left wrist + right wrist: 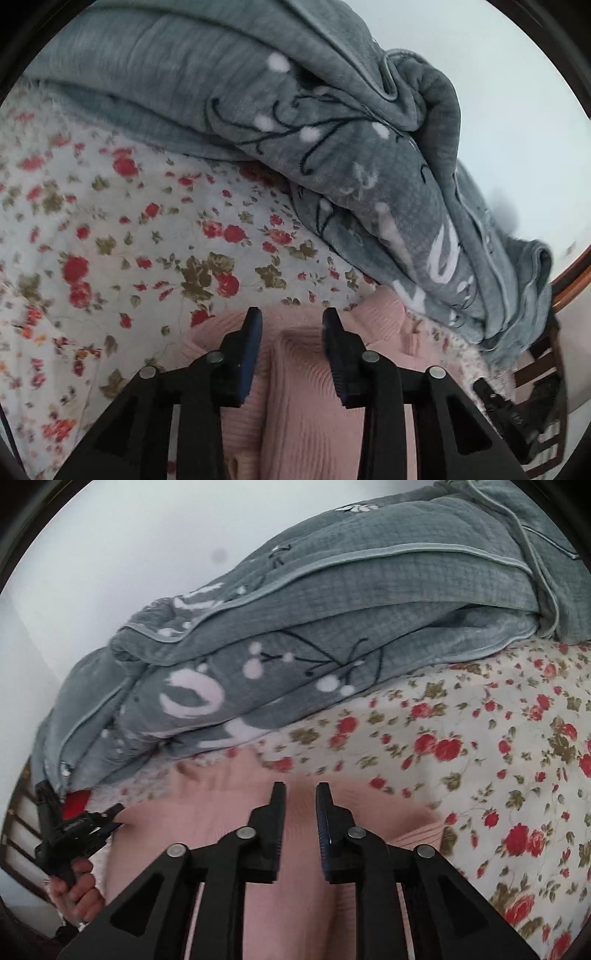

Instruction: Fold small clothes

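A pink ribbed knit garment (295,398) lies on the flowered bedsheet (129,221), folded over on itself. My left gripper (291,317) is open just above its far edge, with nothing between the fingers. In the right wrist view the same pink garment (229,812) lies under my right gripper (301,794), which is open and empty over its upper part. The left gripper (110,818) also shows at the left of the right wrist view, held by a hand at the garment's left edge.
A bunched grey blanket (332,155) with white and black patterns lies along the far side of the bed, close behind the garment; it also shows in the right wrist view (332,635). The flowered sheet (498,757) stretches to the right. A wooden bed frame (569,291) is at the edge.
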`<state>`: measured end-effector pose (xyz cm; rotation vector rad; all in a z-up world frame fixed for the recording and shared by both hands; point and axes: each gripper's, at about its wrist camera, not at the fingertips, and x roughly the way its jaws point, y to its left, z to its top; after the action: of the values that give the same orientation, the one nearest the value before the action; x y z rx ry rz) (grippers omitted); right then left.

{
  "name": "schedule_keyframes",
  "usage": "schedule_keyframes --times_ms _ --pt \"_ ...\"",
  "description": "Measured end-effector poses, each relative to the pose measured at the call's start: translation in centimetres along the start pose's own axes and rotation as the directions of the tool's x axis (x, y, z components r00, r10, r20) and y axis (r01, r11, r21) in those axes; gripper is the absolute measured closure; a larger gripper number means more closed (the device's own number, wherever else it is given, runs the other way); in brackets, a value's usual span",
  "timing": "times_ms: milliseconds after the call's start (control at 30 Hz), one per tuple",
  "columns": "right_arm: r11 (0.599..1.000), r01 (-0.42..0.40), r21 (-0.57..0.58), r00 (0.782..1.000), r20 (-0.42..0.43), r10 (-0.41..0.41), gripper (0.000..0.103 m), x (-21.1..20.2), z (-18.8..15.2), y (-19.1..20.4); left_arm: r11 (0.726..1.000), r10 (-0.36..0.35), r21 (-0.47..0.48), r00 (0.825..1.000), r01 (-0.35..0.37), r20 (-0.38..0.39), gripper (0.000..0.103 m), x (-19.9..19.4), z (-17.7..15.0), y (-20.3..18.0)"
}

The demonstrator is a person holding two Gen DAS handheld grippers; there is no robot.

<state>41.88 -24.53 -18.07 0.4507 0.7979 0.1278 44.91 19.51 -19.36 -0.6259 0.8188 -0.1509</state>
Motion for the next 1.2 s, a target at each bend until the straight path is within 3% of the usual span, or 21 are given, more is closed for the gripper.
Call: schedule_keyframes --times_ms 33,133,200,233,367,500,600,667,700,867,967,1200 --pt "1.000 0.004 0.002 1.000 0.004 -0.004 0.072 0.2 -0.1 -0.4 1.000 -0.018 -0.006 1.000 0.018 -0.001 0.069 0.1 -0.1 0.3" --pt "0.999 0.003 0.041 1.000 -0.018 -0.003 0.070 0.8 -0.3 -1.6 0.996 -0.080 -0.025 0.996 0.081 0.023 0.062 -0.5 -0.3 1.3" --pt "0.998 -0.009 0.059 1.000 -0.014 0.010 0.070 0.7 -0.3 -2.1 0.995 -0.100 -0.018 0.993 0.101 0.069 0.045 -1.4 -0.3 1.3" --pt "0.998 -0.005 0.055 1.000 -0.021 0.007 0.067 0.9 -0.4 -2.1 0.994 -0.102 -0.013 0.991 0.104 0.086 0.042 -1.4 -0.2 1.1" --pt "1.000 0.026 0.001 0.998 -0.065 -0.026 0.067 1.9 -0.8 -1.2 0.995 -0.099 -0.005 0.989 0.100 0.106 0.042 -1.9 -0.2 1.0" --pt "0.998 0.047 -0.035 0.996 -0.070 -0.050 0.067 2.2 -1.0 -0.7 0.999 -0.050 0.025 0.997 0.049 0.057 0.042 -0.7 -0.4 0.2" --pt "0.997 0.061 -0.039 0.995 -0.071 -0.064 0.070 2.4 -1.1 -0.7 0.997 0.014 0.072 1.000 -0.015 0.019 0.043 0.1 -0.7 -0.5" --pt "0.997 0.064 -0.030 0.995 -0.077 -0.066 0.087 2.5 -1.0 -1.0 0.992 0.062 0.113 0.998 -0.062 0.002 0.045 0.7 -1.0 -1.1" --pt "0.998 0.056 -0.021 0.995 -0.085 -0.057 0.090 2.6 -1.0 -1.2 0.989 0.075 0.130 0.997 -0.075 0.006 0.048 0.7 -1.1 -1.4" --pt "0.998 0.054 -0.025 0.995 -0.087 -0.056 0.094 2.7 -1.0 -1.1 0.981 0.107 0.163 0.994 -0.109 0.017 0.072 0.8 -1.4 -1.9" --pt "0.999 0.048 -0.014 0.996 -0.081 -0.049 0.096 2.6 -1.0 -1.2 0.985 0.104 0.134 0.994 -0.106 0.019 0.079 0.8 -1.3 -1.4" --pt "0.999 0.053 0.001 0.995 -0.082 -0.052 0.096 2.5 -1.0 -1.6 0.986 0.116 0.116 0.993 -0.116 0.013 0.082 0.9 -1.2 -1.2"
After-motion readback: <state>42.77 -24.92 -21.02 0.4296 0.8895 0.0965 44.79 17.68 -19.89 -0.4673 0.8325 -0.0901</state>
